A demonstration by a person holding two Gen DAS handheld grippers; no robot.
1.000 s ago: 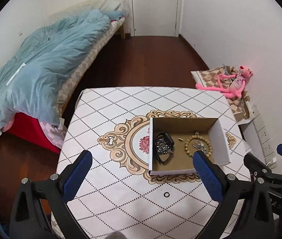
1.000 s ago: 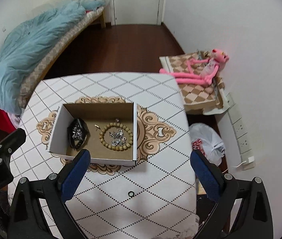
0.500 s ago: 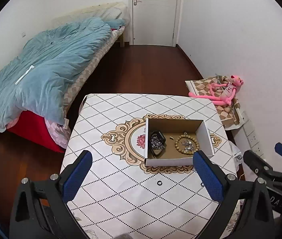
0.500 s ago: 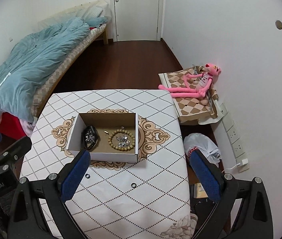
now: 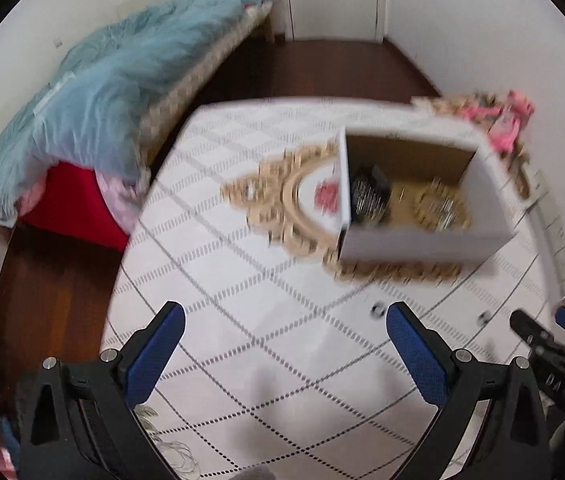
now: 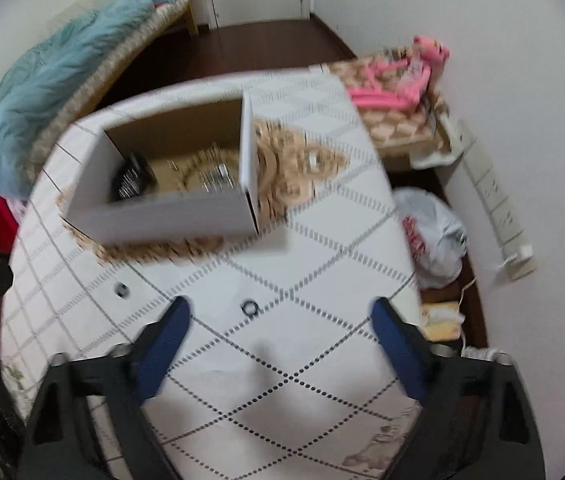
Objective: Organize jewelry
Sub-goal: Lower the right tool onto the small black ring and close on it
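Observation:
A white cardboard box (image 5: 422,246) (image 6: 170,220) sits on the patterned table (image 5: 266,340). It holds a dark chain bundle (image 5: 368,196) (image 6: 132,180) and a bead bracelet (image 5: 438,204) (image 6: 212,170). Two small dark rings lie on the table in front of the box: one (image 5: 378,310) (image 6: 122,290) and another (image 5: 483,317) (image 6: 250,307). My left gripper (image 5: 284,326) is open and empty, low over the table. My right gripper (image 6: 280,312) is open and empty, with the second ring just ahead between its fingers. Both views are blurred.
A bed with a blue duvet (image 5: 102,92) stands left of the table. A pink plush toy (image 6: 402,76) on a checked cushion, a white plastic bag (image 6: 434,236) and a power strip (image 6: 498,216) lie on the floor to the right.
Both grippers have dropped and moved closer to the table after having risen; the box and rings now look larger. Both stay open and empty.

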